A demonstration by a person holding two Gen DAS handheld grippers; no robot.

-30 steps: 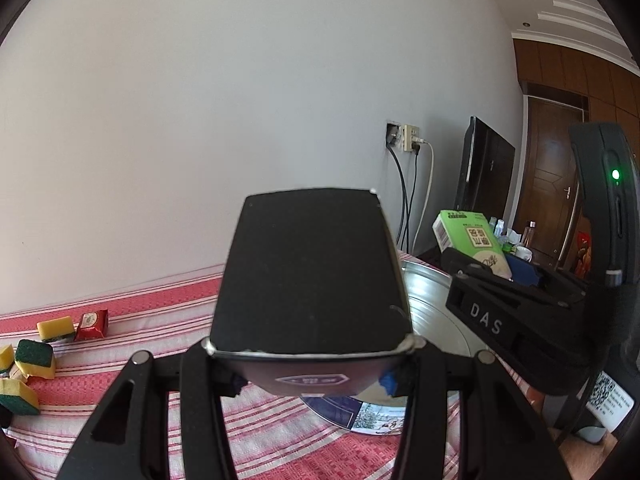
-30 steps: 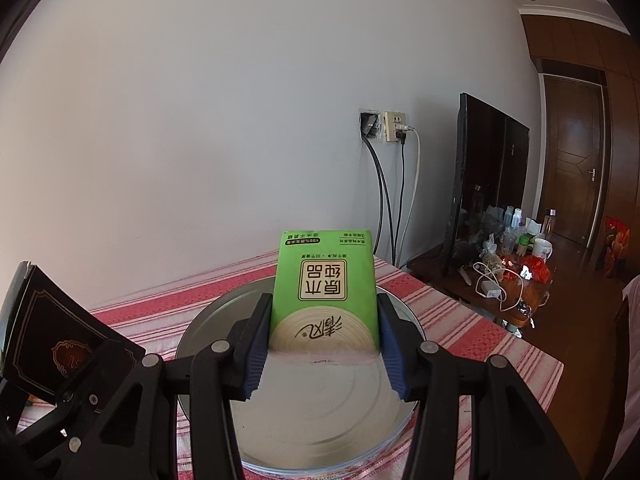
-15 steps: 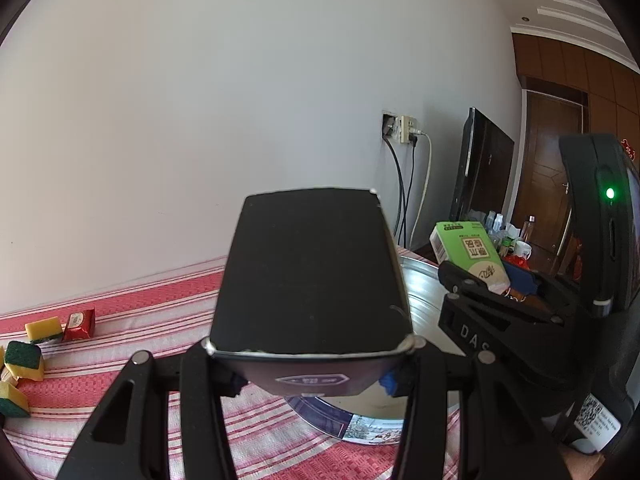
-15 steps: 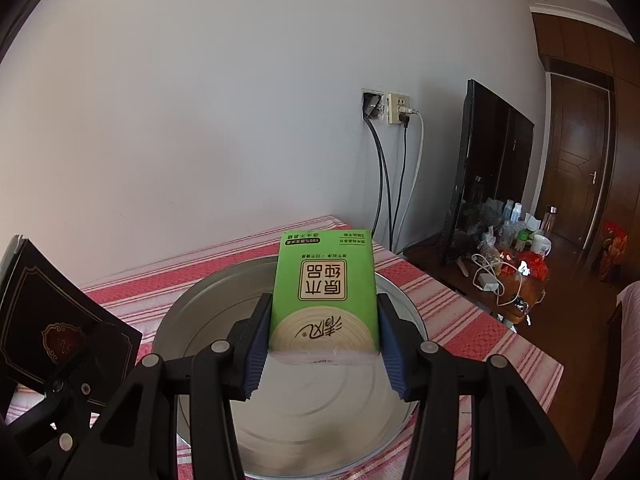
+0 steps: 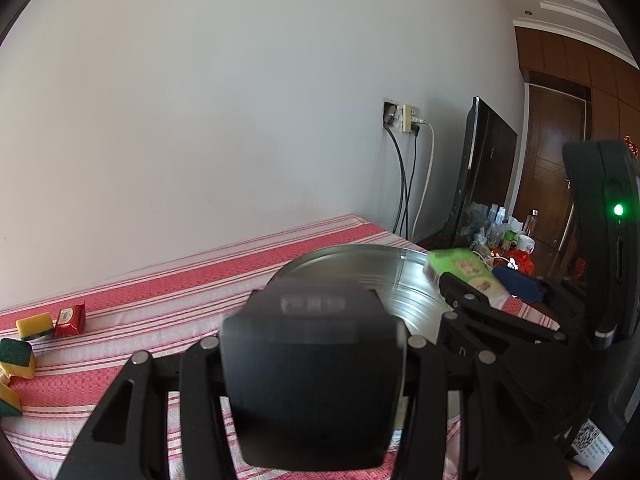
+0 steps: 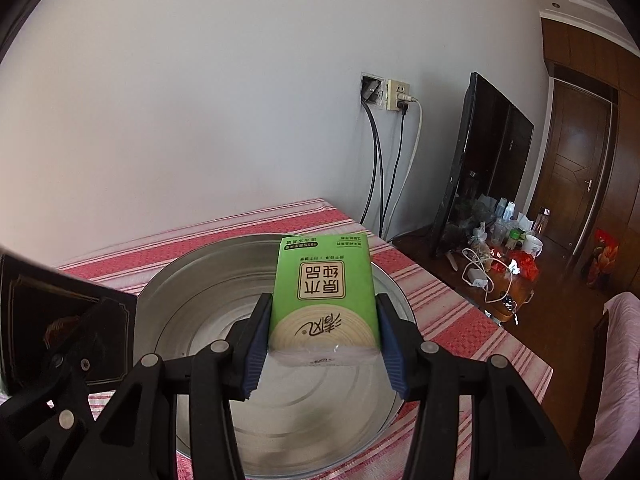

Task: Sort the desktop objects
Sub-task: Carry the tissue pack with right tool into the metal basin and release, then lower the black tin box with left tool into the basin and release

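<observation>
My left gripper has a black box between its fingers. The box looks blurred and is tipped down low in front of the camera, hiding the pads. It hangs at the left edge of a round metal basin on the red striped tablecloth. My right gripper is shut on a green tissue pack, its blue pads pressed on both sides, above the inside of the basin. The right wrist view shows the black box at far left.
Yellow-green sponges and a red packet lie at the table's left. The table ends just right of the basin. Beyond are a wall socket with cables, a TV and a cluttered low table.
The black box has dropped from sticking up to lying low between the left fingers, now blurred. Both grippers have sunk a little toward the basin; the tissue pack stays gripped.
</observation>
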